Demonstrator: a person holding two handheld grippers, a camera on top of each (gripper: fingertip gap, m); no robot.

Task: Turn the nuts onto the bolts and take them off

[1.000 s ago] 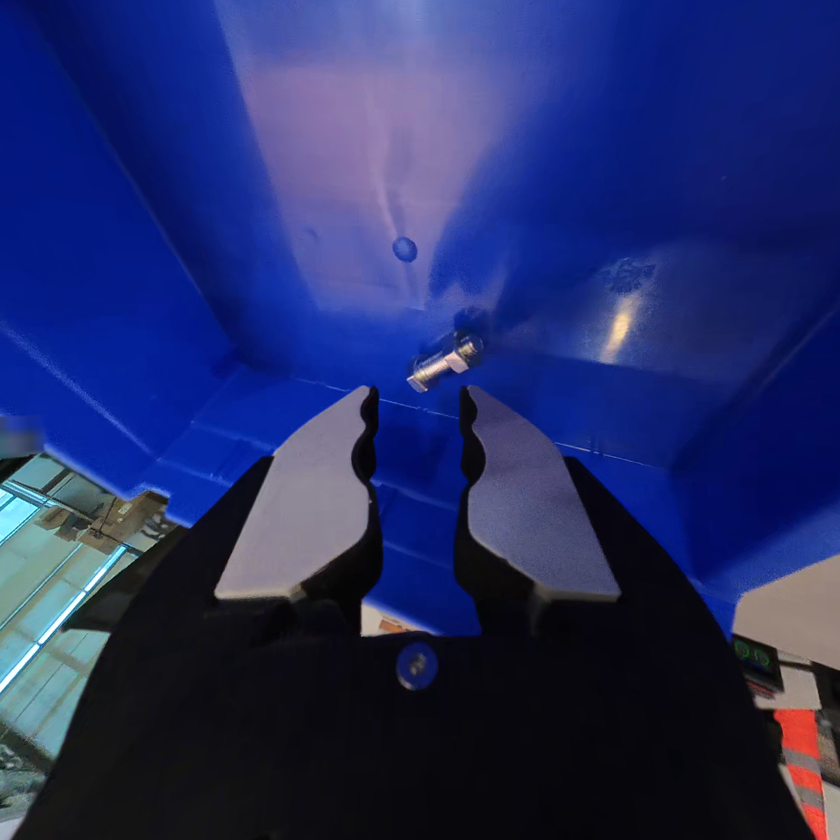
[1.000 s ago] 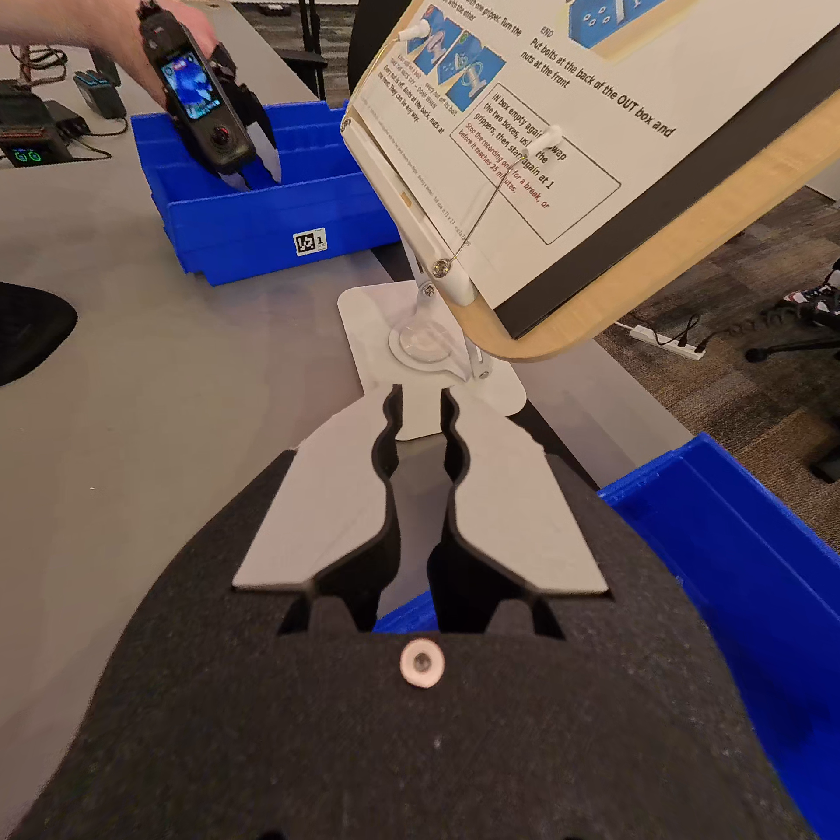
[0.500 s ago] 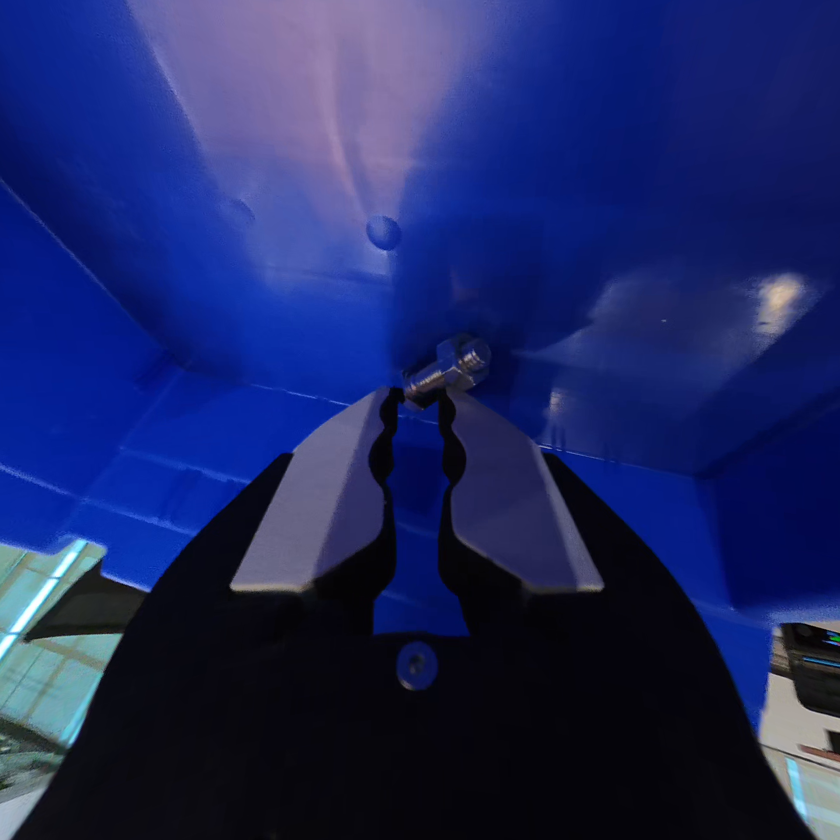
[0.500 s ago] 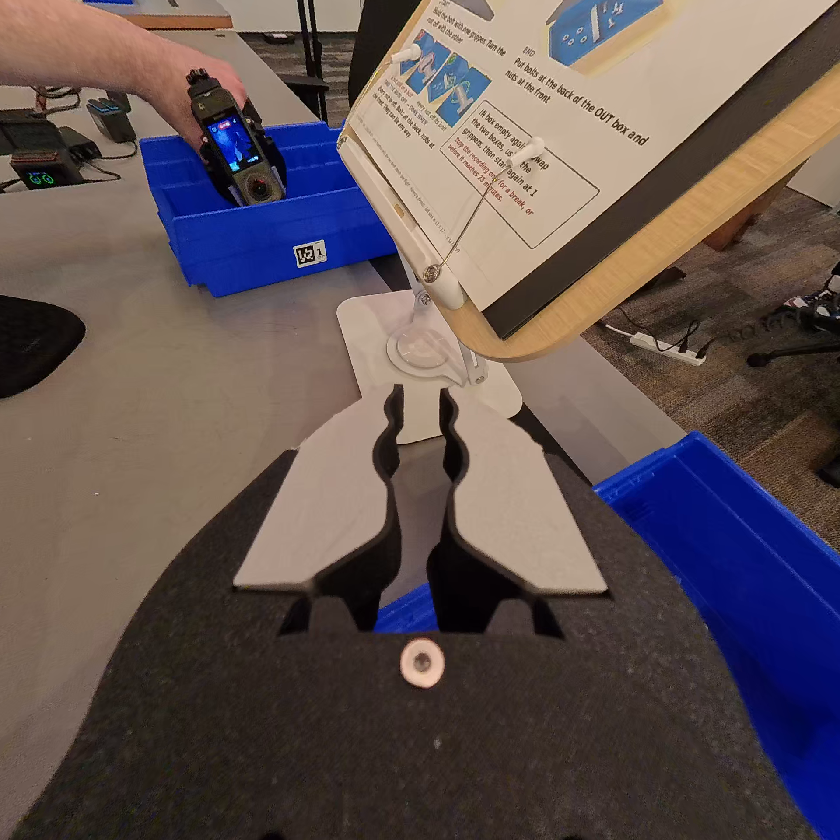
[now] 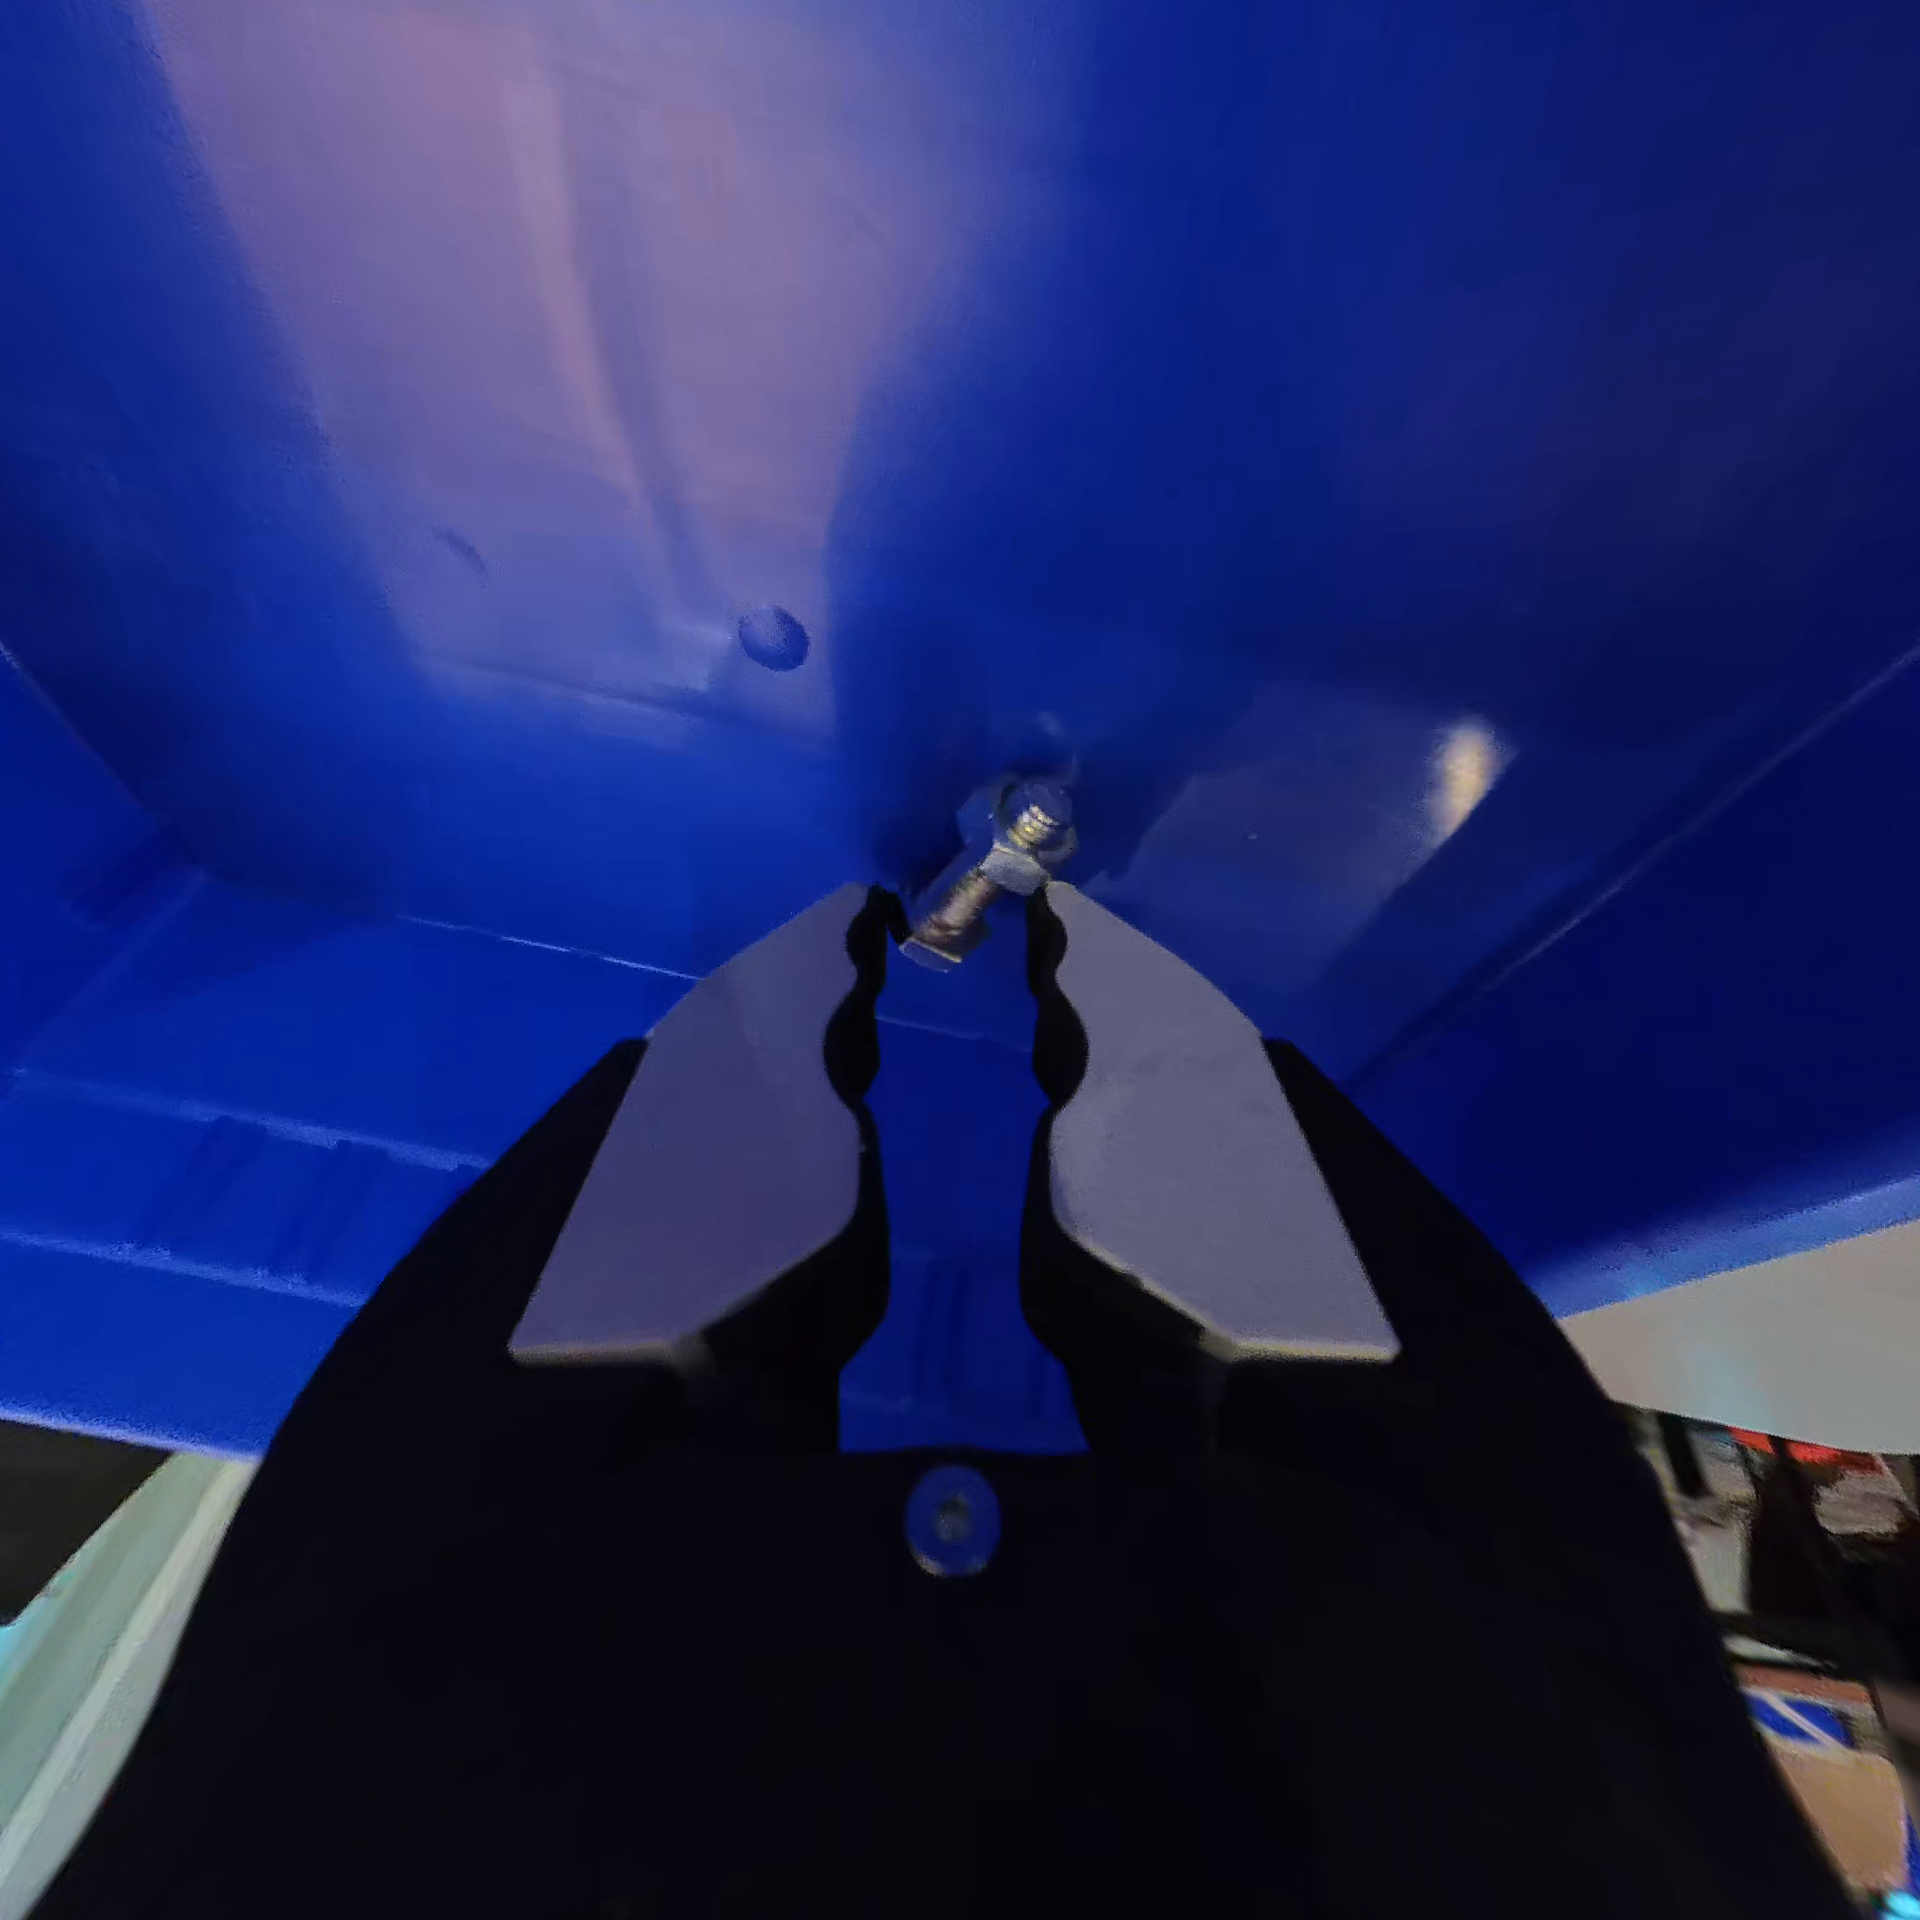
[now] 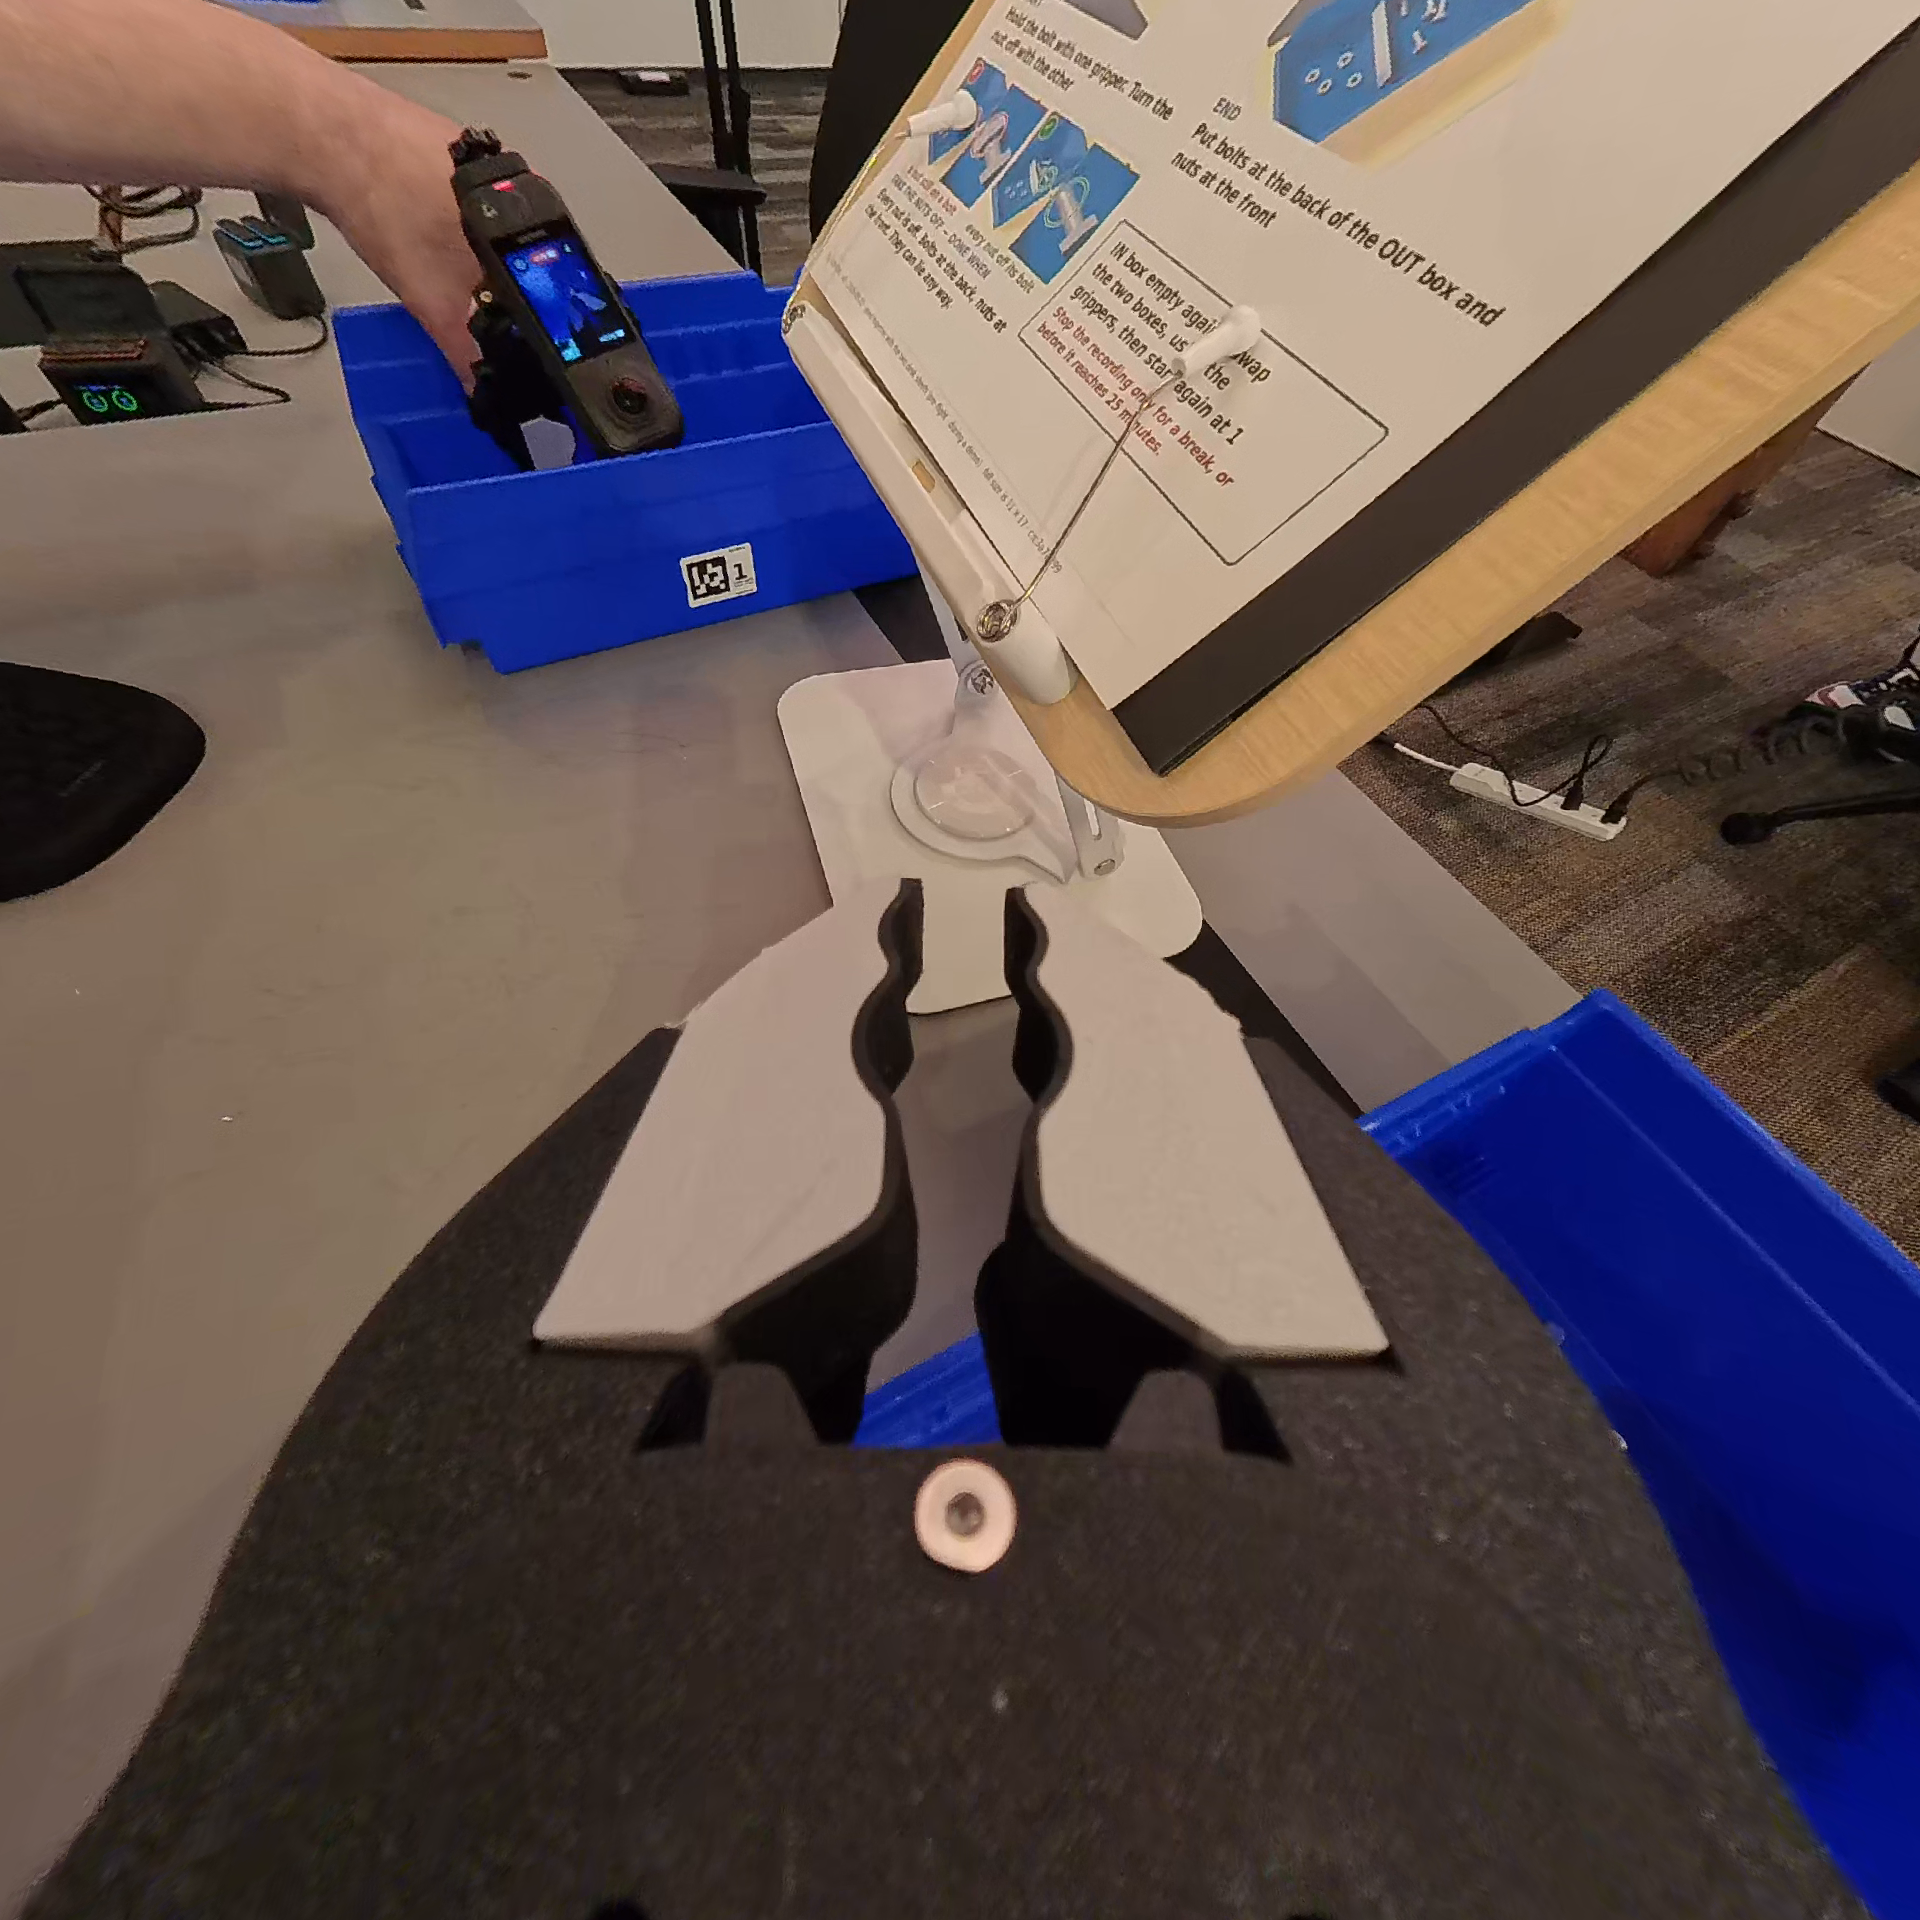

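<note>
Your left gripper [image 5: 956, 914]: fingers narrowly parted, tips flanking the nutted bolt [image 5: 987, 878] inside the far blue bin [image 6: 623, 520]; grip uncertain. Your right gripper [image 6: 961, 904]: parted, empty, above the grey table [image 6: 416, 883].

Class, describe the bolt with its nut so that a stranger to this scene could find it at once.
Look inside the blue bin, where its floor meets a wall. Just beyond the left gripper tips lies a small silver bolt with a nut threaded on: the only metal piece visible there.
</note>
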